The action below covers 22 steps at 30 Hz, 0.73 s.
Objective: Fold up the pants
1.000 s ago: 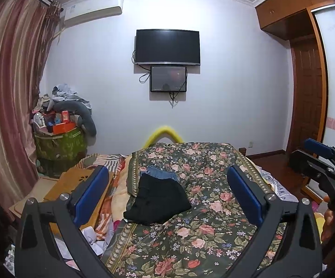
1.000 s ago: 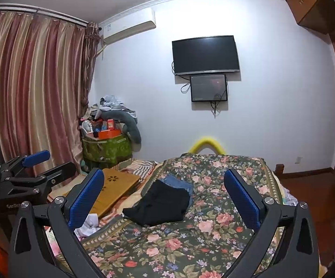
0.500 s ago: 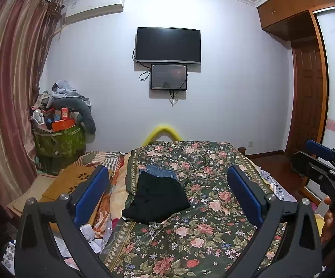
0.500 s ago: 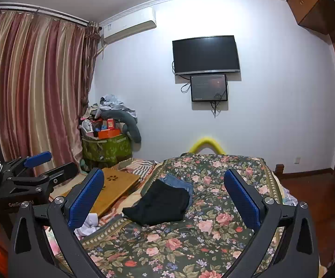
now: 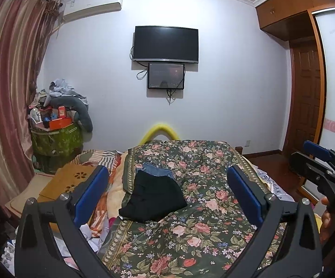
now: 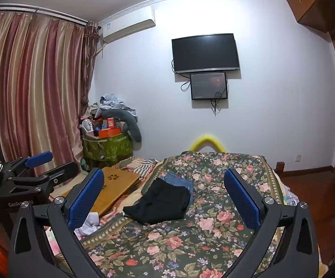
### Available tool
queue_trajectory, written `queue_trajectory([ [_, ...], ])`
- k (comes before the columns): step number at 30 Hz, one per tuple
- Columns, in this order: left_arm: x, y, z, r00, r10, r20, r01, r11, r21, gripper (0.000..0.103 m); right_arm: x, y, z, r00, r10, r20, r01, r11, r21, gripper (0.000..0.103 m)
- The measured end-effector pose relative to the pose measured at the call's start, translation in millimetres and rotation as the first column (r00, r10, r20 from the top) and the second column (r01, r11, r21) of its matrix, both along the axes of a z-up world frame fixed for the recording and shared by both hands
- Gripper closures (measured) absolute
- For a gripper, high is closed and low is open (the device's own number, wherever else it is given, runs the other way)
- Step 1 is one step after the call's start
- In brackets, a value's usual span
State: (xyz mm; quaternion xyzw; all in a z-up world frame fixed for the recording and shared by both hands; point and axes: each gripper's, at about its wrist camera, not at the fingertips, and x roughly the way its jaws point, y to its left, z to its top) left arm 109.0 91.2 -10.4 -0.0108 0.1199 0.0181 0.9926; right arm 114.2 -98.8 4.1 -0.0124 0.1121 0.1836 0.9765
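Note:
Folded black pants (image 5: 153, 197) lie on the floral bedspread (image 5: 213, 185), on top of folded blue jeans (image 5: 157, 169) whose far edge shows. They also show in the right wrist view: the black pants (image 6: 160, 202) and the jeans (image 6: 179, 180). My left gripper (image 5: 167, 192) is open and empty, held above the bed well short of the pants. My right gripper (image 6: 164, 195) is open and empty, also held back from them. The right gripper shows at the right edge of the left wrist view (image 5: 318, 162); the left gripper shows at the left edge of the right wrist view (image 6: 44, 166).
A wooden lap tray (image 6: 118, 185) lies left of the bed among striped bedding and white cloth. A green bin piled with clutter (image 5: 56, 139) stands by the curtain. A TV (image 5: 166, 44) hangs on the far wall. A wooden door (image 5: 306, 92) is at the right.
Both grippers have tilted slightly, so the room shifts a little in view. The pants and jeans have not moved. Both grippers stay open.

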Motion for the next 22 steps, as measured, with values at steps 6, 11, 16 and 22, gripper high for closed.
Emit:
queue_trajectory([
  [6, 1.3, -3.6, 0.0, 1.0, -0.007, -0.008, 0.007, 1.0, 0.008, 0.0, 0.7, -1.5, 0.3, 1.0, -0.001, -0.004, 0.001, 1.0, 0.006, 0.0],
  [11, 1.7, -3.9, -0.8, 1.0, -0.015, -0.011, 0.015, 1.0, 0.009, 0.0, 0.6, -1.8, 0.1, 1.0, -0.001, -0.008, 0.001, 1.0, 0.001, 0.0],
  [16, 1.7, -4.3, -2.1, 1.0, -0.015, -0.01, 0.015, 1.0, 0.007, 0.0, 0.9, 0.2, 1.4, 1.0, 0.001, -0.012, -0.001, 1.0, -0.001, 0.0],
  [22, 1.9, 0.0, -3.0, 1.0, -0.014, -0.015, 0.014, 1.0, -0.01, 0.0, 2.0, 3.7, 0.7, 1.0, 0.002, -0.017, -0.002, 1.0, -0.004, 0.0],
])
